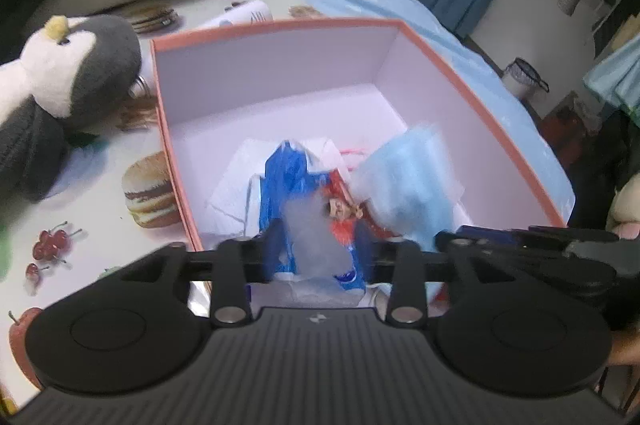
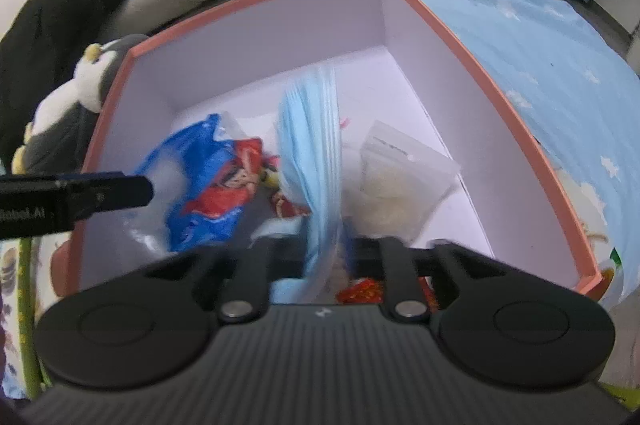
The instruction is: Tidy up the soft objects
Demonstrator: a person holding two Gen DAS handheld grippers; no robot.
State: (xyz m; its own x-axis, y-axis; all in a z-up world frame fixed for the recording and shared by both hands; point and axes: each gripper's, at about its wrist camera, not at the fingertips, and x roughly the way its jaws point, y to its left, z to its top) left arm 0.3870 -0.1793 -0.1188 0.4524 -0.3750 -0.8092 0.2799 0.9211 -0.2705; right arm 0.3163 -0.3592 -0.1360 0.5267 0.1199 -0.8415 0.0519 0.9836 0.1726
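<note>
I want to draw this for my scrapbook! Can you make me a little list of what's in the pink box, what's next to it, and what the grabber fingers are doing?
box: open pink cardboard box, white inside
in box: crumpled blue and red plastic snack bag; pale blue pleated face mask; clear plastic pouch
beside box: grey and white plush penguin, outside, on the food-print cloth
left gripper: fingers apart around the snack bag
right gripper: fingers apart, mask between them
</note>
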